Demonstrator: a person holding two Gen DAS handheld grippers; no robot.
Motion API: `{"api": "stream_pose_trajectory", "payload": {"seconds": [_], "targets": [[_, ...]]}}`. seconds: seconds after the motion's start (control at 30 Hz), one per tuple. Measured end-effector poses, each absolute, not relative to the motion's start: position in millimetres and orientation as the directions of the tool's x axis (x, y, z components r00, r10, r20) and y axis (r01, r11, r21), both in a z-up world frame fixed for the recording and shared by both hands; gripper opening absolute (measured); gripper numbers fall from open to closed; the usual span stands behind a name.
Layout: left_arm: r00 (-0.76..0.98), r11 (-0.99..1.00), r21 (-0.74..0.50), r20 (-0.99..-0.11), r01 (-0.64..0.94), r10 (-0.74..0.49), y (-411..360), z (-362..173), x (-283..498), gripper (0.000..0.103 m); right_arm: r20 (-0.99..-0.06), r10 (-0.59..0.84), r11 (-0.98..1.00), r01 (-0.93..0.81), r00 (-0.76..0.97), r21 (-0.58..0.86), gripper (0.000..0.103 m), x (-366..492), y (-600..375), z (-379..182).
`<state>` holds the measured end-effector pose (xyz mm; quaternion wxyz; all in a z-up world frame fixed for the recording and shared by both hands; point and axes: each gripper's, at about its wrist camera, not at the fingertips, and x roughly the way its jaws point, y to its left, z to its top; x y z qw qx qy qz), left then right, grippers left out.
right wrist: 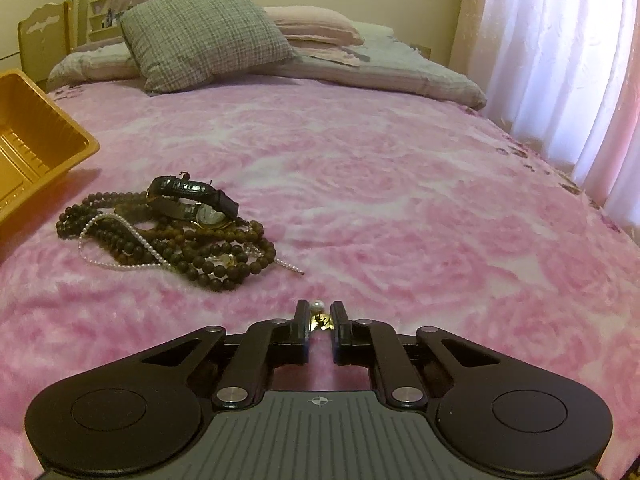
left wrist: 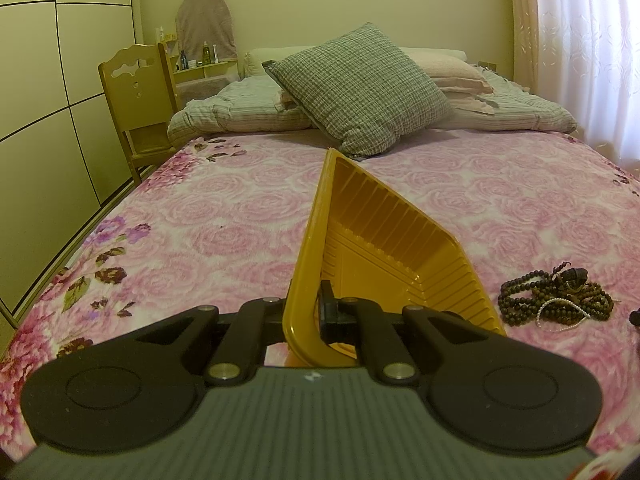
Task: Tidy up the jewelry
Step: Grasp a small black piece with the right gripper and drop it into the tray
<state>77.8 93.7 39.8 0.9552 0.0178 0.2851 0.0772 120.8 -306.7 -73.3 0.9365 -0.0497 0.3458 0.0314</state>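
A yellow plastic tray is tilted up off the pink floral bedspread, and my left gripper is shut on its near rim. The same tray shows at the left edge of the right wrist view. To its right on the bed lies a jewelry pile of dark bead strands, a thin pearl strand and a black-strapped watch; the pile also shows in the left wrist view. My right gripper is low over the bedspread, shut on a small gold piece with a pearl, apart from the pile.
A grey checked pillow and folded blankets lie at the head of the bed. A wooden chair and wardrobe doors stand on the left, and a sheer curtain hangs along the right edge.
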Motion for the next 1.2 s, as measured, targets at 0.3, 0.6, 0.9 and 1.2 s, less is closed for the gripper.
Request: {"api": "stream_pose_trajectory", "payload": {"seconds": [0.3, 0.6, 0.9, 1.2], "targets": [[0.825, 0.987, 0.079, -0.542, -0.138, 0.159, 93.0, 39.5, 78.2, 0.007, -0.608, 0.099, 0.988, -0.151, 0.788, -0.034, 0.010, 109.0, -287.6, -47.1], [0.826, 0.987, 0.077, -0.541, -0.139, 0.158, 93.1, 39.5, 78.0, 0.007, -0.522, 0.428, 0.897, -0.418, 0.737, 0.145, 0.010, 106.4, -206.0, -2.2], [0.827, 0.988, 0.071, -0.540, -0.139, 0.155, 93.1, 38.6, 77.9, 0.007, -0.513, 0.612, 0.769, -0.605, 0.601, 0.207, 0.010, 103.3, -136.2, -0.5], [0.828, 0.988, 0.068, -0.539, -0.140, 0.155, 92.9, 37.7, 77.2, 0.007, -0.508, 0.671, 0.714, -0.655, 0.541, 0.246, 0.046, 102.9, -124.1, -8.3]]}}
